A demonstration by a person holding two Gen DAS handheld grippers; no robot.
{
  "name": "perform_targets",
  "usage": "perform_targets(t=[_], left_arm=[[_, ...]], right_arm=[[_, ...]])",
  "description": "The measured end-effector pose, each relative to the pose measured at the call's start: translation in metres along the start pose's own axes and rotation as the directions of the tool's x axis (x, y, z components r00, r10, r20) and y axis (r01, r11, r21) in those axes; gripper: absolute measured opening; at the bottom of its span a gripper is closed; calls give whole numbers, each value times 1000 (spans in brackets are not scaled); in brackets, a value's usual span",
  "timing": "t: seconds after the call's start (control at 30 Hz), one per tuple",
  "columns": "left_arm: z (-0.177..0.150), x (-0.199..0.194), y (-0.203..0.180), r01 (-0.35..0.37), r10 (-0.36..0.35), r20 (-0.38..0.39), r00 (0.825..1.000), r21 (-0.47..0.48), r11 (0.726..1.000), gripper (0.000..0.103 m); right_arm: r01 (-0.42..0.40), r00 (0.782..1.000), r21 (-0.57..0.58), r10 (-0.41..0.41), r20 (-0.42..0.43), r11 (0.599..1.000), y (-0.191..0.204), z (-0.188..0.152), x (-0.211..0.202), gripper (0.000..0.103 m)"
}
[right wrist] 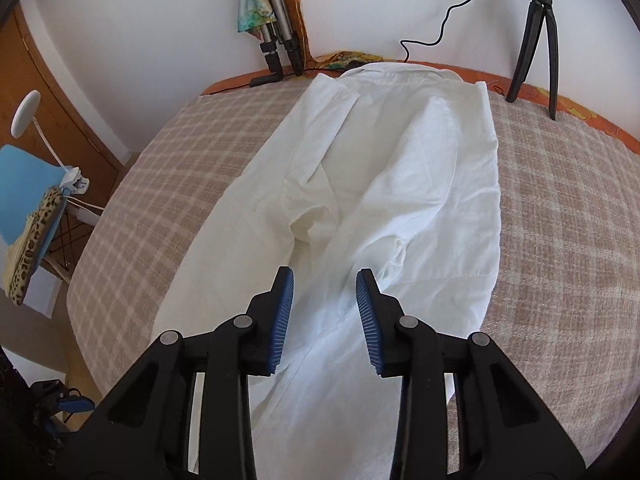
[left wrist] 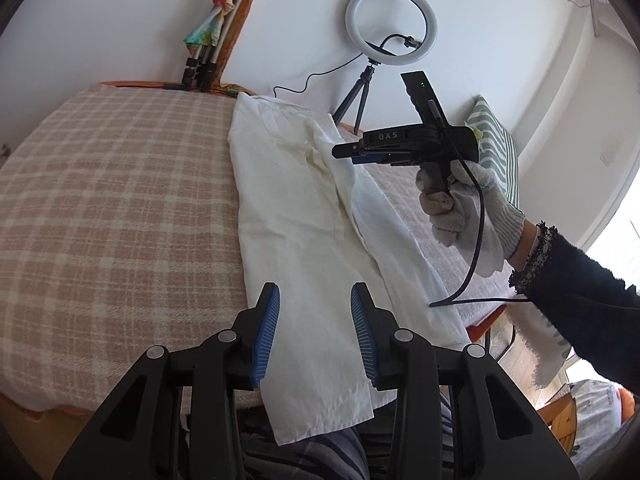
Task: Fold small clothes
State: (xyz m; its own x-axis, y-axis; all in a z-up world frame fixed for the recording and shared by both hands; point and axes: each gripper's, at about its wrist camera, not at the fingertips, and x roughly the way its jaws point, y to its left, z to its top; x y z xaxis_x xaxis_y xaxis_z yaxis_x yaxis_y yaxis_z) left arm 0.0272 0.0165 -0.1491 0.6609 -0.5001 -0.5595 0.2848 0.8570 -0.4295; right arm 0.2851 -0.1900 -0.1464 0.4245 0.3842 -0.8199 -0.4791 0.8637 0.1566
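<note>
White shirt [left wrist: 304, 208] lies stretched lengthwise down the checked blanket [left wrist: 112, 200], and from the left wrist camera its collar end sits up by the wall while its hem spills over the near edge of the bed, hanging just past the blanket's border. Left gripper [left wrist: 315, 300] hovers over that lower stretch, blue pads apart with nothing but air between them, cloth showing through the gap. Plenty of bare blanket to the left of the shirt; to the right the space is tighter, with a folded-over sleeve panel running along the shirt's right edge and the right gripper [left wrist: 348, 152] held up above it in a gloved hand [left wrist: 468, 208], its cable [left wrist: 476, 240] looping down onto the fabric. I cannot tell from this side view how its jaws stand. A ring light [left wrist: 390, 24] on a small tripod stands at the far edge. Over to the right wrist camera: the shirt [right wrist: 360, 184] fills the middle, both side panels folded inward, left edge running diagonally, right edge almost straight, collar touching the orange border by the wall. Right gripper [right wrist: 325, 284] looks down over the lower middle, pads standing apart, gripping nothing. Open blanket [right wrist: 568, 208] on both flanks, the black tripod [right wrist: 536, 40] at far right, folded stand legs [right wrist: 276, 40] leaning on the wall
</note>
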Motion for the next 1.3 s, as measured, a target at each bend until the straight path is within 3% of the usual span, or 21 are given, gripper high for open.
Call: perform_targets(t=[0.1,0.2,0.4,0.6,0.73,0.87,0.9,1.0,1.13,1.3], left_arm=[[-6,-14,8,-18,18,16,1000,-33,999,35],[-11,-27,11,-40,41,30,999,-45,998,35],[-9,-36,14,-17,18,24,1000,-54,998,39],[-17,-25,22,79,-84,-28,996,-137,987,39],[-23,-12,29,117,-135,-72,988,-213,970,39],[-25,-1,32,122,-154,-115,981,-246,962,42],[-25,2,33,125,-161,-122,979,-257,958,46],[-27,7,41,148,-196,-132,972,-309,940,46],[-30,9,52,164,-224,-129,966,-365,916,46],[-34,17,57,228,-316,-144,938,-432,873,47]], right_arm=[[20,997,5,-20,-79,1000,5,-10,32,35],[16,998,16,-15,-56,1000,5,-10,22,35],[-36,997,63,32,72,997,4,-33,-71,37],[-47,994,144,33,101,988,-10,-120,-136,38],[-105,994,261,92,64,959,-26,-184,-138,40],[-137,990,330,134,34,934,-34,-223,-131,43],[-148,989,343,146,32,927,-35,-227,-130,46],[-175,984,365,174,37,915,-34,-232,-128,54],[-199,978,357,206,19,913,-32,-230,-124,55],[-265,958,410,287,8,873,-43,-237,-112,55]])
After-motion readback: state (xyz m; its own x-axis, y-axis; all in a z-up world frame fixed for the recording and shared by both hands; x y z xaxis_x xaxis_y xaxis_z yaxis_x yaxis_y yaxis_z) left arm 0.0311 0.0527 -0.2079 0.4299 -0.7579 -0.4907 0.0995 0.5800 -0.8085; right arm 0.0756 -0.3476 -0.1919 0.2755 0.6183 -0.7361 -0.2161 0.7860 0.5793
